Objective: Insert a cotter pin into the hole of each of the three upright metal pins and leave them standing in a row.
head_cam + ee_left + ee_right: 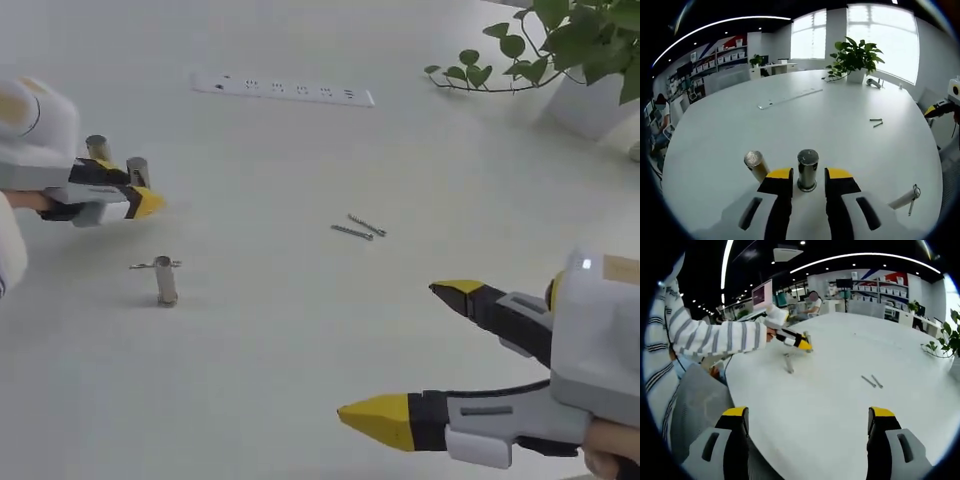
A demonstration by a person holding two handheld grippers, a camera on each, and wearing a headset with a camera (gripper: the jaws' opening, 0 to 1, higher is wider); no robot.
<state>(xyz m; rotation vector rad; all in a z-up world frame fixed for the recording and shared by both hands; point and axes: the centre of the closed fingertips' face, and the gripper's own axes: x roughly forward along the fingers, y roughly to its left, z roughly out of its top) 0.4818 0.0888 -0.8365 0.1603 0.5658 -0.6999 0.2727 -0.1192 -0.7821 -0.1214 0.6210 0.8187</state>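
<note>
Two bare metal pins stand upright at the left, one at the back (97,148) and one nearer (137,170). My left gripper (145,203) is open, its jaws close on either side of the nearer pin (807,160) with a slim gap each side; the other bare pin (756,164) stands just left of it. A third pin (166,282) stands in front with a cotter pin (155,265) through its top. Two loose cotter pins (358,229) lie mid-table. My right gripper (410,350) hangs wide open at the near right, holding nothing.
A white power strip (283,90) lies at the back. A potted plant (570,40) in a white pot stands at the back right corner. A striped sleeve (715,335) reaches in over the table's left edge behind the left gripper (802,343).
</note>
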